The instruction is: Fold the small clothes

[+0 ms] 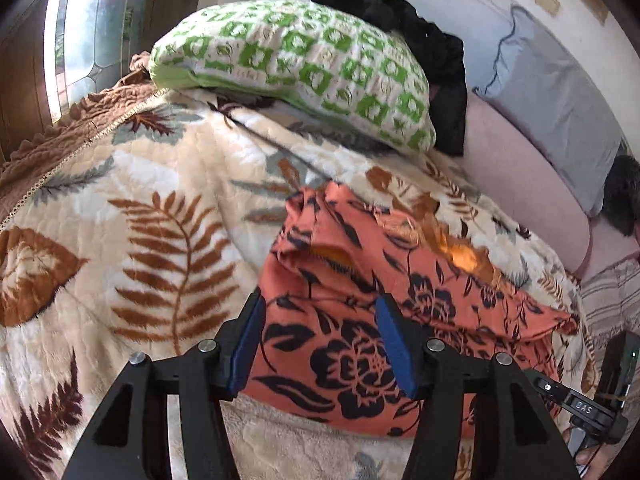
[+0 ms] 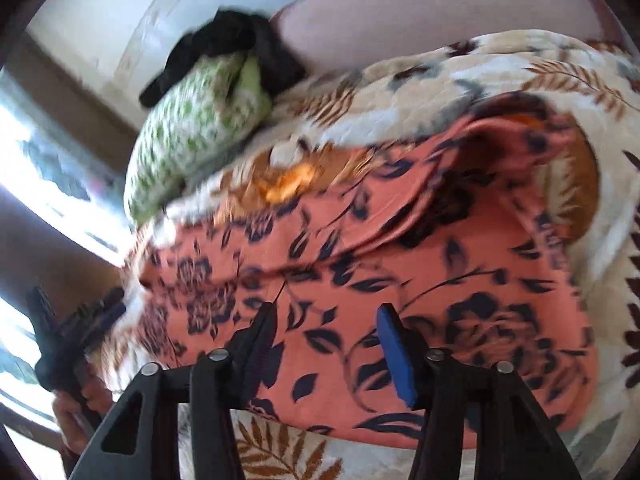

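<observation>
An orange garment with dark blue flowers point(image 1: 360, 320) lies partly folded on a cream blanket with brown leaf prints point(image 1: 140, 220). My left gripper point(image 1: 320, 312) is open and hovers over the garment's near left part, its blue pads apart. In the right wrist view the same garment point(image 2: 380, 260) spreads across the blanket point(image 2: 440, 76). My right gripper point(image 2: 326, 320) is open just above the garment's near edge. The left gripper point(image 2: 76, 336) shows at the left edge of that view, by the garment's far end. The right wrist view is blurred.
A green and white patterned pillow point(image 1: 296, 64) lies at the head of the bed with a black cloth point(image 1: 416, 40) behind it. A grey pillow point(image 1: 560, 112) leans on the wall at right. A window point(image 1: 80, 32) is at left. The pillow shows again in the right wrist view point(image 2: 192, 132).
</observation>
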`<action>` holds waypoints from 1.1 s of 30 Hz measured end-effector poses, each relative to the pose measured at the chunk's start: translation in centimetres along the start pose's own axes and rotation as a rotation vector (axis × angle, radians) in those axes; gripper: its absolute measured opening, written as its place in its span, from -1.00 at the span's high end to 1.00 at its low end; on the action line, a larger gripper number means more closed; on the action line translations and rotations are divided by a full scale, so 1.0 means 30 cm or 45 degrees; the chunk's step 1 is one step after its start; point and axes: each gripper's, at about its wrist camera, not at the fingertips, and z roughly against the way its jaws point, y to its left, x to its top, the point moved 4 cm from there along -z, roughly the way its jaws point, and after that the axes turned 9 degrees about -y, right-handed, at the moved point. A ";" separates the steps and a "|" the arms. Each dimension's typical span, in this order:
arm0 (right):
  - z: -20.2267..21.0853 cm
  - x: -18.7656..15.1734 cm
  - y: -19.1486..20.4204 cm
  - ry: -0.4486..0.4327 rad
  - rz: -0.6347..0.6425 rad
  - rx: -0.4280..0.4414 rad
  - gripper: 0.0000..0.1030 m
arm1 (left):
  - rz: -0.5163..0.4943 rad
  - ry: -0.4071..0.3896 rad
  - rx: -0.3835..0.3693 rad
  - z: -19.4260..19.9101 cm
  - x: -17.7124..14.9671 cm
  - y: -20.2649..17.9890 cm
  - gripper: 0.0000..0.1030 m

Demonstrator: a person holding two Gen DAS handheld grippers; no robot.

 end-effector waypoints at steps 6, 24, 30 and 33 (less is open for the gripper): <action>-0.290 0.016 0.221 0.081 0.249 -0.123 0.02 | -0.033 0.077 -0.019 -0.028 -0.018 0.023 -0.13; -0.482 0.073 0.630 0.110 0.295 0.194 -0.03 | 0.119 0.122 0.133 -0.087 0.026 0.191 -0.13; -0.676 0.225 0.660 -0.020 0.109 0.102 -0.03 | 0.029 0.114 0.158 -0.090 0.031 0.186 -0.13; -0.651 0.322 0.599 -0.164 -0.065 0.089 -0.03 | 0.033 0.136 0.136 -0.106 0.032 0.181 -0.13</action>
